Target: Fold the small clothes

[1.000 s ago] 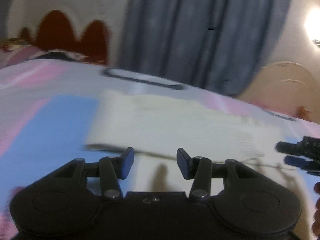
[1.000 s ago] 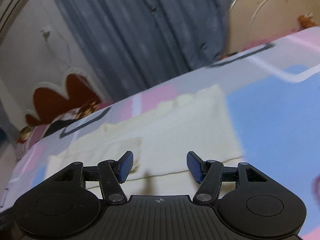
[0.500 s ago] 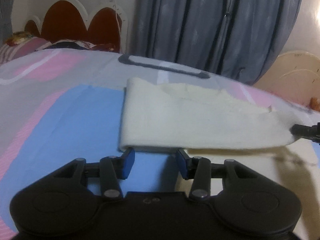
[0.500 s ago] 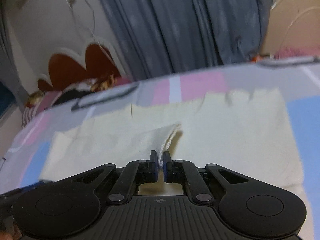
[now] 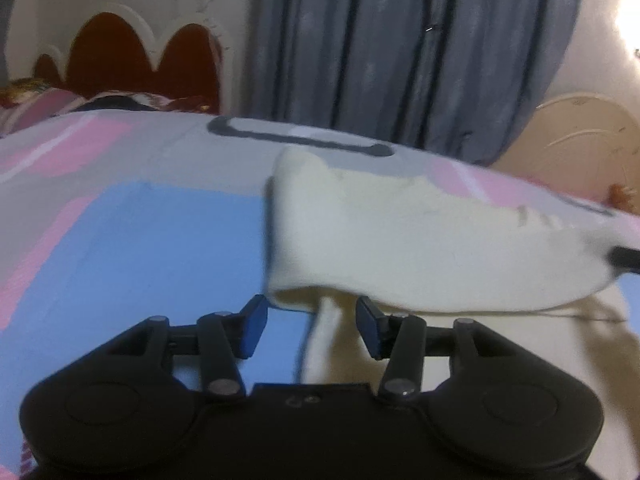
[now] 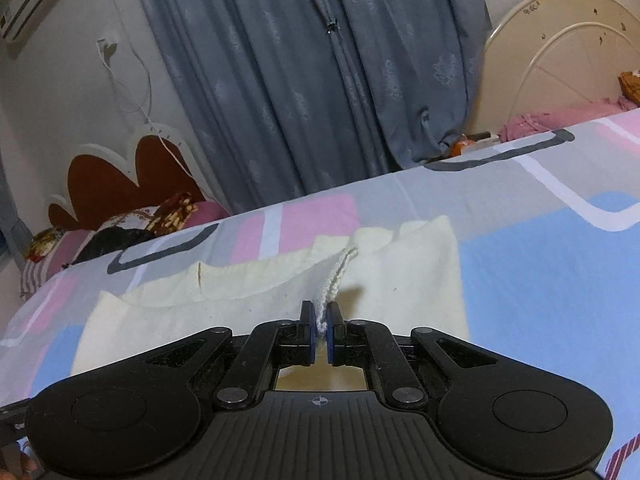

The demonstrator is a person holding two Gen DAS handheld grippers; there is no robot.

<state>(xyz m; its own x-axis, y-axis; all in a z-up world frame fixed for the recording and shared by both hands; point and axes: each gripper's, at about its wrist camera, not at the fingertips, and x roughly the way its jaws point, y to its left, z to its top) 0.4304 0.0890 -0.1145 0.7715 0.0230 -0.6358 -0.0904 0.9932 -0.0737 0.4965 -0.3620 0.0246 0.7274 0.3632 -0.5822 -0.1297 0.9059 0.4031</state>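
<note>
A cream knitted garment [image 5: 400, 240] lies on the patterned bedsheet [image 5: 160, 240], and its near edge is raised off the sheet. My left gripper [image 5: 311, 312] is at the garment's near left corner. Its jaws are opening, with a strip of the cream cloth between them that the pads do not press. In the right wrist view the same garment [image 6: 400, 272] is spread ahead. My right gripper [image 6: 320, 316] is shut on a ribbed edge of it, pulled up into a ridge. The right gripper's tip [image 5: 624, 258] shows at the garment's right end.
The sheet [image 6: 540, 280] has blue, pink and grey blocks. A red scalloped headboard [image 6: 112, 184] with pillows [image 6: 132, 220] stands at the far left. Grey curtains [image 6: 320, 80] hang behind the bed. A cream bed frame [image 6: 560, 60] is at the far right.
My right gripper went from open to shut on the garment's edge and lifted it. My left gripper came up to the near left corner, where cloth now sits between its jaws.
</note>
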